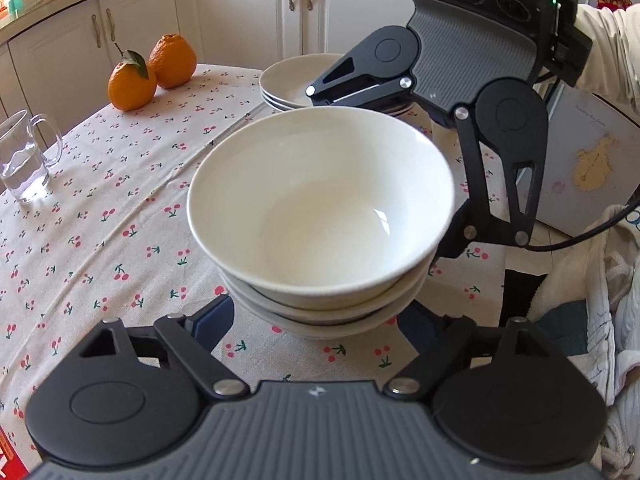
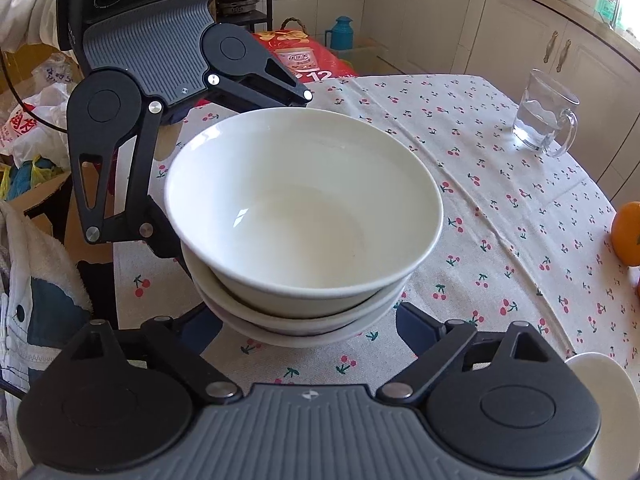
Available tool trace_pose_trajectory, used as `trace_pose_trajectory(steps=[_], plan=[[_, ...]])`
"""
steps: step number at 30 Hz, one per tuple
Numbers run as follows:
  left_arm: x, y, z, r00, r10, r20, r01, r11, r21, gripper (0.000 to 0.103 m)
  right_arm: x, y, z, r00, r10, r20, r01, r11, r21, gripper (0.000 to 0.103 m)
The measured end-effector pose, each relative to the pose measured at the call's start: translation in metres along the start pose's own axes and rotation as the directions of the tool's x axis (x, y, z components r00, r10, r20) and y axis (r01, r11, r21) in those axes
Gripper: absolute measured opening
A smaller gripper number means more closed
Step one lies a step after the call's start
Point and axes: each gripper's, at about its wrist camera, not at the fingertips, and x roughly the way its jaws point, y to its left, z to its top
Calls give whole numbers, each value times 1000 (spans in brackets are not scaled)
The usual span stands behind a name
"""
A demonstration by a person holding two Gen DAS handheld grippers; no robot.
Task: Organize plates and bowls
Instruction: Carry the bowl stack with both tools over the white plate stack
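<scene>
A stack of three white bowls (image 1: 320,216) stands on the cherry-print tablecloth (image 1: 100,208); it also shows in the right wrist view (image 2: 304,208). My left gripper (image 1: 316,324) is open, its fingers on either side of the stack's base. My right gripper (image 2: 308,328) is open too, straddling the stack from the opposite side. Each gripper shows in the other's view, the right one (image 1: 400,168) behind the bowls, the left one (image 2: 228,168) likewise. A stack of white plates (image 1: 292,80) sits on the table beyond the bowls; a plate rim (image 2: 604,408) shows at lower right.
Two oranges (image 1: 152,68) sit at the far left of the table. A glass mug of water (image 1: 24,160) stands near the left edge, also in the right wrist view (image 2: 544,116). White cabinets (image 1: 240,4) lie beyond. Cloth and bags lie off the table's side (image 2: 36,128).
</scene>
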Motion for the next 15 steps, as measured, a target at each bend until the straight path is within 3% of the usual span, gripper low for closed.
trace_pose_trajectory(steps=[15], plan=[[4, 7, 2, 998, -63, -1, 63, 997, 55, 83, -1, -5, 1, 998, 59, 3, -59, 998, 26, 86]])
